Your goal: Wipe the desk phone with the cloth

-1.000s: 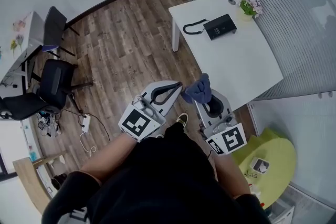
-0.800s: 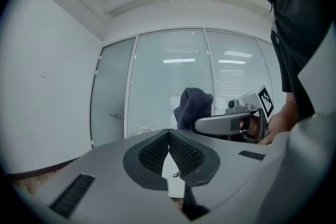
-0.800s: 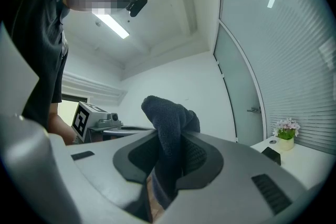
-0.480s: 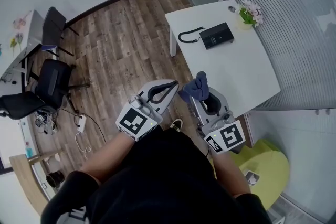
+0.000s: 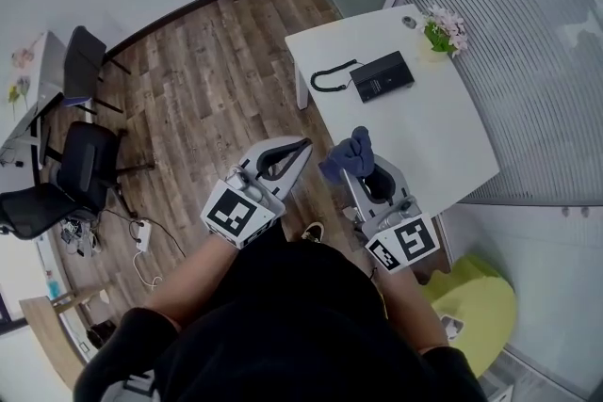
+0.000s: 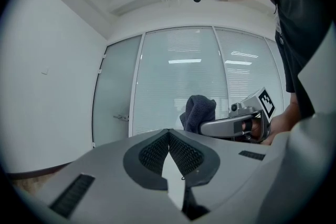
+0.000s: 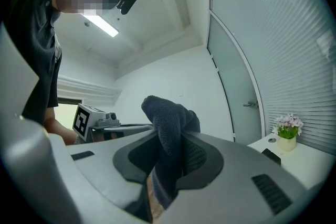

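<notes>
- Head view: a white desk (image 5: 443, 141) stands on a wood-plank floor (image 5: 207, 61), toward 1 o'clock from the person. A striped glass wall (image 5: 537, 33) runs along the desk's 3 o'clock side.
- The black desk phone (image 5: 382, 75) lies at the desk's far end, with its handset (image 5: 325, 78) on the desk just beside it at 9 o'clock. A small flower pot (image 5: 440, 25) stands at 1 o'clock of the phone.
- The right gripper (image 5: 356, 172) is clamped on a dark blue cloth (image 5: 350, 153), held in the air by the desk's near edge and well apart from the phone.
- The left gripper (image 5: 301, 148) has its jaws together on nothing, over the floor.
- Black office chairs (image 5: 89, 160) stand at 9 o'clock.
</notes>
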### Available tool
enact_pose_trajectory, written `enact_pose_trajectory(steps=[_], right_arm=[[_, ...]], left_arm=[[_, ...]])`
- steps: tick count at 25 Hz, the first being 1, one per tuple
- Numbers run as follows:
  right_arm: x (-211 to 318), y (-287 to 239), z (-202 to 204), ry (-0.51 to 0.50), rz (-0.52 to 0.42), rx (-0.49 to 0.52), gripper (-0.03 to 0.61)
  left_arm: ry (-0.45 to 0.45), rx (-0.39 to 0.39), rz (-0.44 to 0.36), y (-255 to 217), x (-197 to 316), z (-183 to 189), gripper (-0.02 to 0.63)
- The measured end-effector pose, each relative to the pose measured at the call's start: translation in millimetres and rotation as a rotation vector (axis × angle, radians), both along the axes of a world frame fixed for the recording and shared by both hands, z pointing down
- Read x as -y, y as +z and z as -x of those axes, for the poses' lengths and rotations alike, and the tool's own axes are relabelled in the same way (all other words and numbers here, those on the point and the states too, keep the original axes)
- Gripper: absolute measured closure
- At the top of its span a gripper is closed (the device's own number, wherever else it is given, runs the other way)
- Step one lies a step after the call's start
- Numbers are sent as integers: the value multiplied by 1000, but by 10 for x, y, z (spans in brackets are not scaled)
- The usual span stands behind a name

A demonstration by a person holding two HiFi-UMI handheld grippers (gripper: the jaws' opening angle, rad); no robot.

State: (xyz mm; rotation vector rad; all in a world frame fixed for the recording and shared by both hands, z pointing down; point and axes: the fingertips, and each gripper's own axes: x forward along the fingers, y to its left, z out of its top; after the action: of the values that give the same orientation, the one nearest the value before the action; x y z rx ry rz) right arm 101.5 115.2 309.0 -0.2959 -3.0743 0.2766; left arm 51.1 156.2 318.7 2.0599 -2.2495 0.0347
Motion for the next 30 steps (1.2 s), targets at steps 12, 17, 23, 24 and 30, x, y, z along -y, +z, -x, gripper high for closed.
enact_pose_trajectory(steps=[12,17,23,24,30], right_arm=[[223,161,1342,171,22,-59,485],[318,267,1780,296,38,-78,485],[462,359,1958,442,46,-97,485],[488,371,1958,463,48,-102,485],[691,424,1944,564,49,-105,485]], left_arm=[[206,-32,22,114,515,1351,604],[328,-38,63,270,628,1755,604],[458,-38,71,328,785,1981,604],[475,-42,70,326,812,1990,604],[575,-44,83,441,1008,1954,604]])
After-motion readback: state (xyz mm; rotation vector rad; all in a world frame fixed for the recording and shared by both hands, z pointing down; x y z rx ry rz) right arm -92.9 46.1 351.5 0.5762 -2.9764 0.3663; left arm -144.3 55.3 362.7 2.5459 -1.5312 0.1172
